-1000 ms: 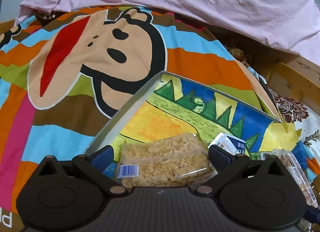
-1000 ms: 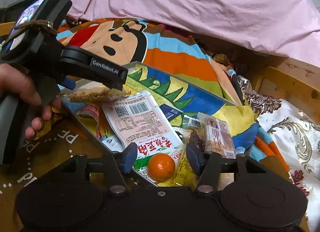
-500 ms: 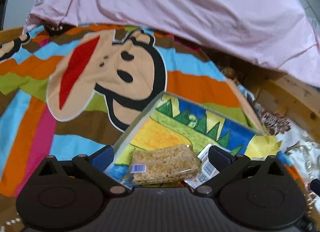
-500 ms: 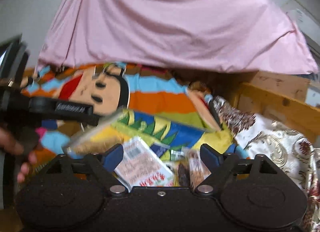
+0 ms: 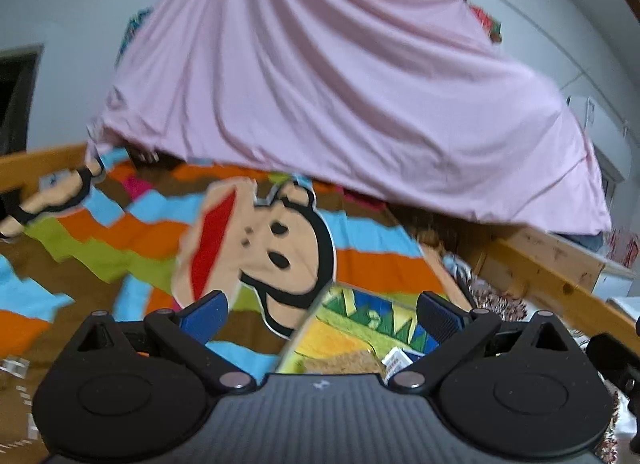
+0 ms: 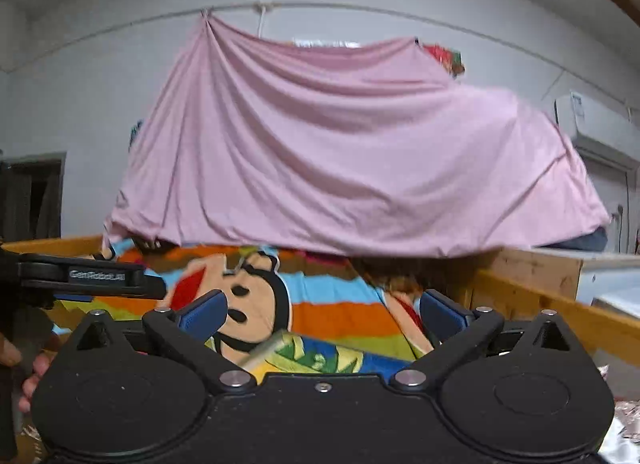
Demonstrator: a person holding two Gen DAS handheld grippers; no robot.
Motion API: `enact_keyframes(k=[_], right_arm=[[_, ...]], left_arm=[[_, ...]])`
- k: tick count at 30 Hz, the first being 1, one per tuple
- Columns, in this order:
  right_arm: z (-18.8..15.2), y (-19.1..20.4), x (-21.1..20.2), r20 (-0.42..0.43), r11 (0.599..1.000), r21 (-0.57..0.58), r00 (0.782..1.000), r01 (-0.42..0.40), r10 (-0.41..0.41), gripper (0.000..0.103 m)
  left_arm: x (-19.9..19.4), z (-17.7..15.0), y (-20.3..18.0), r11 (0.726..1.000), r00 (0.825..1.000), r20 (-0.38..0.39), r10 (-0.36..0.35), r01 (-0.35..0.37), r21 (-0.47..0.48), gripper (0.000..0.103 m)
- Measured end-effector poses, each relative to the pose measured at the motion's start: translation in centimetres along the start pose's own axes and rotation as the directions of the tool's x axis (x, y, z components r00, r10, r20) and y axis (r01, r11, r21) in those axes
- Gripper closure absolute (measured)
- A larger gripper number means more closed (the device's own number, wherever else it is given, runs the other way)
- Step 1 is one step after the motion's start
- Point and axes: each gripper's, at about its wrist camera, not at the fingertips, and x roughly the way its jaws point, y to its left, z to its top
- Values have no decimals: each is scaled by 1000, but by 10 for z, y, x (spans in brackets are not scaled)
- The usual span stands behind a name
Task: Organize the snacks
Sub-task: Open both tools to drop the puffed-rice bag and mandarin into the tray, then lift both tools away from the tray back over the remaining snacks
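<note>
Pink cloth (image 6: 360,152) is hanging across the back of both views, and under it a striped cartoon blanket (image 5: 280,248) is covering the bed. The snack tray (image 5: 316,328), with its bright painted floor, is lying on that blanket low in the frame. In the left wrist view a pale crumbly snack pack (image 5: 344,362) and a small blue-and-white packet (image 5: 396,358) are resting inside the tray, half hidden by the tool body. From the right wrist view only the tray's rim and painted floor are showing.

The left tool (image 5: 322,314) is standing released, its blue pads wide apart with nothing between them. The right tool (image 6: 322,310) is opening, its jaws spreading to their widest, and it too is carrying nothing. Both are pointing out over the bed rather than down at the snacks. A hand (image 6: 24,364) is gripping the left tool's handle at the edge of the right view.

The step in hand is probably a reach for the next snack, or a pull-away with the sorting finished; I cannot tell which. For another pick, the tool should be tipping back down toward the tray so the target sits between the pads before closing. The crumbly pack looks fragile, so a light squeeze across its short side would be safer than a hard clamp. The wooden bed rail (image 6: 540,296) at the right is worth keeping clear of.
</note>
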Motion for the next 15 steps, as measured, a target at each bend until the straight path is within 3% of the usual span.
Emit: enact_keyframes(k=[10, 15], right_arm=[[22, 30, -66, 6, 999, 19, 999, -38, 38, 1], [25, 44, -71, -28, 998, 22, 998, -55, 55, 1]], left_arm=[[-105, 14, 31, 999, 989, 145, 6, -13, 50, 0], [-136, 2, 42, 996, 987, 159, -2, -12, 89, 0]])
